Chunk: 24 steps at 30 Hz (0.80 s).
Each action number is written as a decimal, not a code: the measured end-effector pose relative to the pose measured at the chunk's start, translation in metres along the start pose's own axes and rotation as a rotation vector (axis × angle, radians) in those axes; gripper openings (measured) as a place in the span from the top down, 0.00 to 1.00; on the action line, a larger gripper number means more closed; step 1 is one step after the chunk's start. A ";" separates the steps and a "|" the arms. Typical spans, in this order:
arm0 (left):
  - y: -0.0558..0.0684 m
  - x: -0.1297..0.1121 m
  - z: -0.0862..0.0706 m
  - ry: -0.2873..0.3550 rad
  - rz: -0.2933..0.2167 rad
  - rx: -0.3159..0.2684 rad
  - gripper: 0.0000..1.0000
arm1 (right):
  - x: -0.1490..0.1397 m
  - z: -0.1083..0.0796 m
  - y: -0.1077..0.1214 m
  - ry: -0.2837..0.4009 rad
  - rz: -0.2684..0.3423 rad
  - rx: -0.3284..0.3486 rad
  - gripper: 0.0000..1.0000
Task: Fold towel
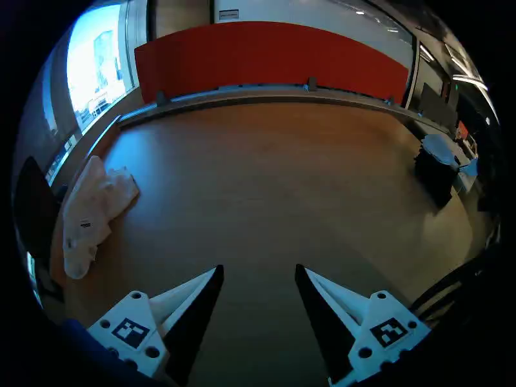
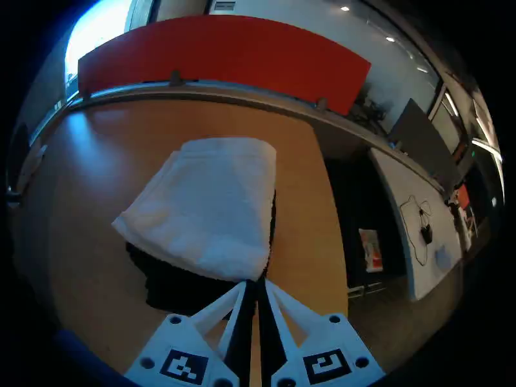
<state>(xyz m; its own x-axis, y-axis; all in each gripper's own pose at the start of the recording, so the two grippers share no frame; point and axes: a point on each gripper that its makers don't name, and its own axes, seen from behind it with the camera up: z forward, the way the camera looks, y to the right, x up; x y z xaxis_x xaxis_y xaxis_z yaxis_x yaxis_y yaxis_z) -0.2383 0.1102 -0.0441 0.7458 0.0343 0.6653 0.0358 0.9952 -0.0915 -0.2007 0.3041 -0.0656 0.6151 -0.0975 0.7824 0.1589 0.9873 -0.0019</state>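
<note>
In the right gripper view a folded white towel (image 2: pixel 206 200) hangs a little above the wooden table (image 2: pixel 84 193) and casts a dark shadow under itself. My right gripper (image 2: pixel 255 285) is shut on the towel's near corner, fingers pressed together. In the left gripper view my left gripper (image 1: pixel 258 269) stands open over bare wood (image 1: pixel 271 187) with nothing between its fingers. A crumpled peach-coloured towel (image 1: pixel 93 206) lies at the table's left edge, well away from that gripper.
A red partition (image 1: pixel 271 55) runs along the table's far side. The table's right edge (image 2: pixel 322 193) drops off to a dark floor. A black chair (image 1: pixel 438 171) stands to the right, and a white table (image 2: pixel 419 219) with a cable lies beyond.
</note>
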 end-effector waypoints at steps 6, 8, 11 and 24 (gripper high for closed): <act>-0.001 0.001 0.000 0.001 -0.001 -0.001 0.19 | -0.003 -0.002 0.000 0.003 0.002 -0.008 0.93; -0.001 0.002 0.001 0.003 0.001 -0.001 0.19 | -0.004 -0.003 0.000 0.006 0.003 -0.014 0.89; -0.001 0.003 0.001 0.005 0.003 0.000 0.19 | -0.006 -0.005 0.001 0.014 0.006 -0.025 0.80; -0.001 0.007 0.001 0.012 0.007 -0.004 0.19 | 0.001 -0.019 -0.006 0.075 -0.009 -0.036 0.15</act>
<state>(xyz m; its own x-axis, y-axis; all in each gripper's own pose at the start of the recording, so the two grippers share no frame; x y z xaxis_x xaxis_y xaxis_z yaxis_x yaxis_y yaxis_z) -0.2341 0.1096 -0.0387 0.7541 0.0403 0.6556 0.0333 0.9945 -0.0993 -0.1870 0.2954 -0.0766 0.6695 -0.1167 0.7336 0.1916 0.9813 -0.0188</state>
